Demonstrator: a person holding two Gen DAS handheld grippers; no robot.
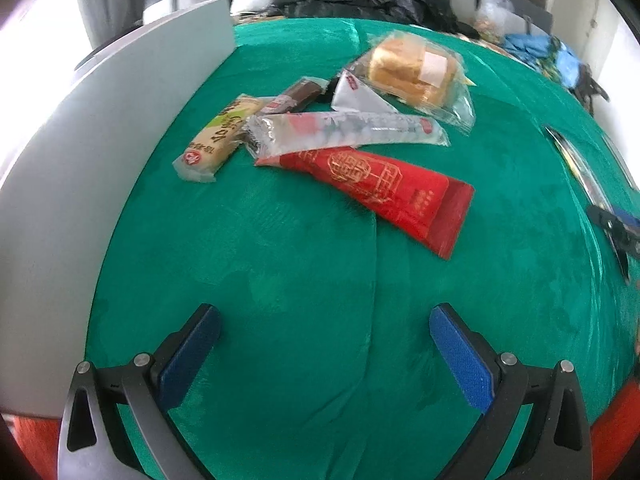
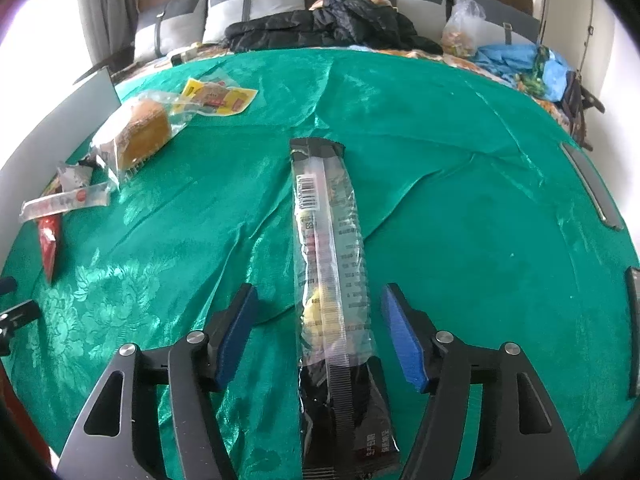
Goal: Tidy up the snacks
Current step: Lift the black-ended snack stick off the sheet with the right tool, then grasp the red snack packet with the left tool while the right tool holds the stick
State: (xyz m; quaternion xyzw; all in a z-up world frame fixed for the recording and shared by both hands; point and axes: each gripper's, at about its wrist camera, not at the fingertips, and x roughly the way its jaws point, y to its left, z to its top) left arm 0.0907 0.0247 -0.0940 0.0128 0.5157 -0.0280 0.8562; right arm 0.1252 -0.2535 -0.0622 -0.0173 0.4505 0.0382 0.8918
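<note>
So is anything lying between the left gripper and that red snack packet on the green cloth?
Nothing visible does. Only bare green cloth lies between the open left gripper and the red packet; the other snacks sit beyond it.

Right gripper [image 2: 318,330]: jaws apart, pads clear of pkg on both sides. Long clear/black snack pack [image 2: 330,276] lies flat on green cloth [image 2: 460,208] btwn the fingers, barcode end pointing away. Far left: wrapped bread loaf [image 2: 134,136], yellow packet [image 2: 218,96] just behind it, silver wrapper [image 2: 66,202] over red pouch [image 2: 50,246]. Dark jacket [image 2: 320,28] at rear.
</note>
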